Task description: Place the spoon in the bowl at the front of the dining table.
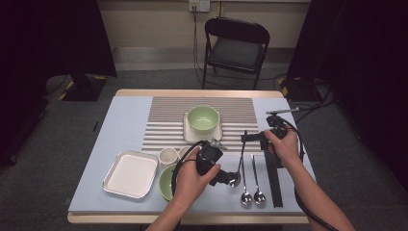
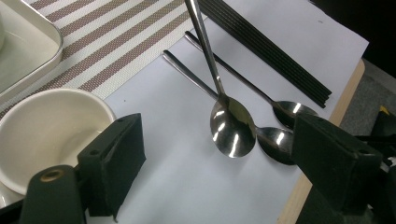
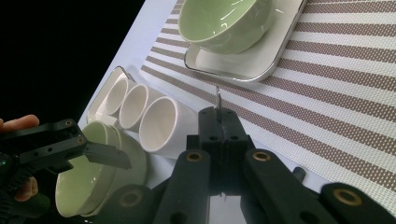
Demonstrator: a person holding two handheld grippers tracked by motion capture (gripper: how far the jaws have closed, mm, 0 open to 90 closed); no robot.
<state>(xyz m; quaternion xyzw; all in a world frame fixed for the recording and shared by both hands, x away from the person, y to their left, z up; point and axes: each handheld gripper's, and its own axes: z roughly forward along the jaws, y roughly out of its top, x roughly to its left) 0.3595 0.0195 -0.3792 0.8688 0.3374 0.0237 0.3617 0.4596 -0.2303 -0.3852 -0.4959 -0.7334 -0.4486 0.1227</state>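
Spoon [image 2: 232,125] hangs by its handle tip from the clamped right gripper [image 1: 246,138], bowl over two spoons [image 1: 252,196] lying beside black chopsticks [image 1: 273,178], left gripper [image 1: 230,179] wide around it, white cups [image 3: 140,112] and green bowl [image 1: 203,118] beyond.

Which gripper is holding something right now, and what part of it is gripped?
The right gripper pinches a shiny metal spoon near its handle's tip; the left gripper holds nothing.
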